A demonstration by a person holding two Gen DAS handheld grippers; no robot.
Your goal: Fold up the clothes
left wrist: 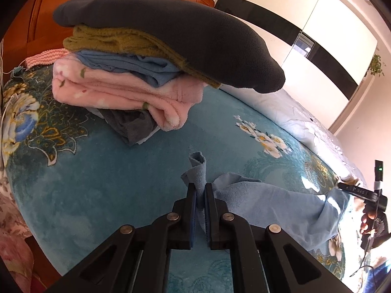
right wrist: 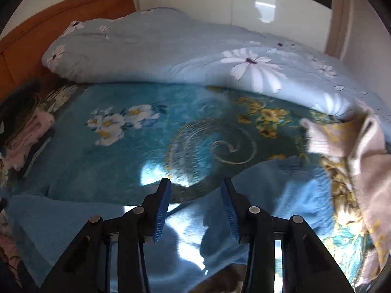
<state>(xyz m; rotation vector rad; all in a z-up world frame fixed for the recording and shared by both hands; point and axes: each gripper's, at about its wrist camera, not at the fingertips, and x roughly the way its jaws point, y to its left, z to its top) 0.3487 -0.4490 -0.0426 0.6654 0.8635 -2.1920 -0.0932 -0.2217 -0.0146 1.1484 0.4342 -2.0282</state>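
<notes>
Right now the left tool (left wrist: 200,190) is pressed together on a bunched corner of the light blue garment (left wrist: 268,195), a soft tuft of it poking up between the blue pads, while the right tool (right wrist: 195,188) hangs spread apart over the same garment (right wrist: 281,195), pinching nothing. The garment lies loose across the bed's teal flowered blanket (left wrist: 110,171), stretching from the left tool toward the right one. To do this step well, I judge the right tool should take the matching corner or hem cleanly, one layer if possible, then both should draw the cloth taut and level before laying it flat, so the fold line runs straight. The fabric looks thin, brushed and limp, so it will likely sag and wrinkle unless kept under light tension. Farther off sits a stack of folded clothes (left wrist: 127,78): fluffy pink fleece low down, blue, nubby olive knit, and smooth dark grey fleece on top. Beyond lies a puffy pale daisy-print quilt (right wrist: 195,48) and the orange wooden headboard (right wrist: 73,7).
</notes>
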